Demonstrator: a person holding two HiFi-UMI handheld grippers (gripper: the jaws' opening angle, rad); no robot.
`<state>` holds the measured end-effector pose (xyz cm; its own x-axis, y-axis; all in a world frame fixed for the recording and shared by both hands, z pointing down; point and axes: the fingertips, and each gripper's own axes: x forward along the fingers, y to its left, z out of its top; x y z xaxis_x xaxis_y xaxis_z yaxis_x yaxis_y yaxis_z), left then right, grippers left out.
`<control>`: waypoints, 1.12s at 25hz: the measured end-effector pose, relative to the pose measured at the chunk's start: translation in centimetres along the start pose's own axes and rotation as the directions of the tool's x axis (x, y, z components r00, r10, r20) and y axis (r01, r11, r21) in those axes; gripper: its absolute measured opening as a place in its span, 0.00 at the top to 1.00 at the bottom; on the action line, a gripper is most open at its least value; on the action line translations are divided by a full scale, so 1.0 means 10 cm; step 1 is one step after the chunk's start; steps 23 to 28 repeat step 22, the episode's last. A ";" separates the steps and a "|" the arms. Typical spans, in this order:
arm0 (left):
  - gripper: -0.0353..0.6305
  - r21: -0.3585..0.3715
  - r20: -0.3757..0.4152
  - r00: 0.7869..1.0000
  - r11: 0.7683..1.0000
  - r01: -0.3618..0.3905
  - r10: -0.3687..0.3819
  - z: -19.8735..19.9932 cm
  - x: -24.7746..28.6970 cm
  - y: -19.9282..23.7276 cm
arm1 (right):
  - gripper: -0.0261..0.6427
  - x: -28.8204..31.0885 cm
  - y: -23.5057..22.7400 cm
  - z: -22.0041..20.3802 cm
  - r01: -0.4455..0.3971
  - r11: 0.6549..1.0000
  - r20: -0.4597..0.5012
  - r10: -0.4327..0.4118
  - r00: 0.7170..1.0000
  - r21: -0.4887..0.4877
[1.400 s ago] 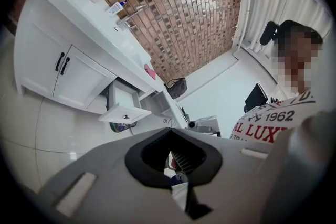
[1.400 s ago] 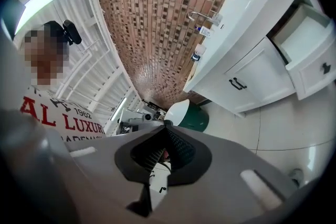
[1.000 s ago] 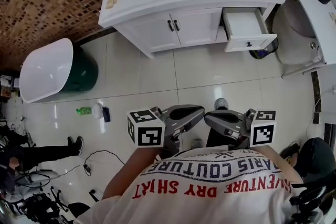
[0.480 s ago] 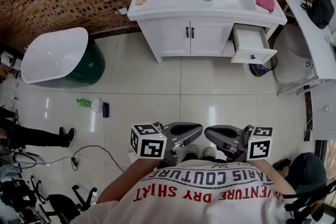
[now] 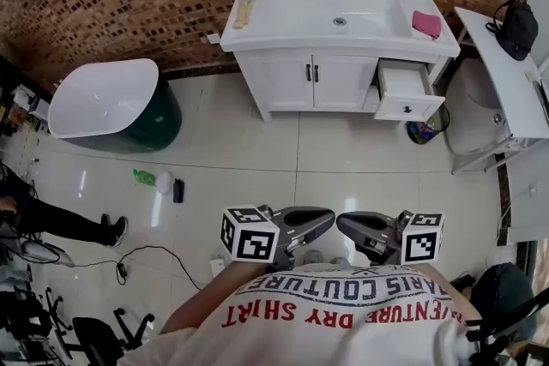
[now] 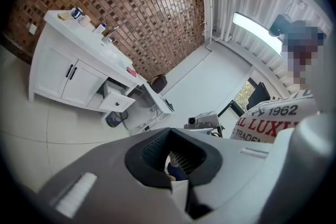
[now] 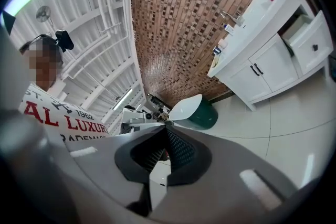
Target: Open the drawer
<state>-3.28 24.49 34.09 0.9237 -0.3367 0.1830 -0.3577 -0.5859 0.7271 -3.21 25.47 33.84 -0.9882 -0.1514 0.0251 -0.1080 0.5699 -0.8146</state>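
A white vanity [image 5: 257, 39] stands against the brick wall at the far side of the room. Its right-hand drawer [image 5: 406, 92] is pulled out, and its two cabinet doors are closed. The drawer also shows in the left gripper view [image 6: 116, 102] and the right gripper view [image 7: 312, 42]. My left gripper [image 5: 328, 219] and right gripper [image 5: 341, 223] are held close to my chest, tips facing each other, far from the vanity. Both are shut with nothing between the jaws [image 6: 169, 131] [image 7: 167, 127].
A white tub on a green base [image 5: 107, 103] stands at the left. A green bottle [image 5: 141, 177] and a cable [image 5: 154, 257] lie on the tiled floor. At the right is a white table [image 5: 506, 90] with a black bag [image 5: 518, 26], a bin [image 5: 425, 131] below the drawer. Another person's legs [image 5: 60, 223] show at the left.
I have backed away from the vanity, which now looks smaller and farther off. The drawer stays pulled out. Both grippers remain shut at my chest.
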 end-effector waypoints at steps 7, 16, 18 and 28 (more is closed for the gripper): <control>0.97 0.042 0.010 1.000 0.999 -0.013 0.013 -0.05 0.04 -0.20 | 0.95 -0.12 0.14 -0.03 -0.025 0.999 -0.010 0.025 1.000 -0.040; 0.97 0.072 0.041 0.999 0.997 -0.035 0.032 -0.13 0.09 -0.30 | 0.95 -0.24 0.21 -0.05 -0.044 0.995 -0.014 0.042 0.999 -0.087; 0.97 0.071 0.040 0.999 0.997 -0.039 0.036 -0.07 0.12 -0.35 | 0.95 -0.26 0.26 0.01 -0.049 0.995 -0.017 0.047 0.999 -0.085; 0.97 0.058 0.037 0.999 0.997 -0.042 0.039 0.11 0.17 -0.46 | 0.95 -0.31 0.36 0.20 -0.054 0.996 -0.020 0.053 0.998 -0.075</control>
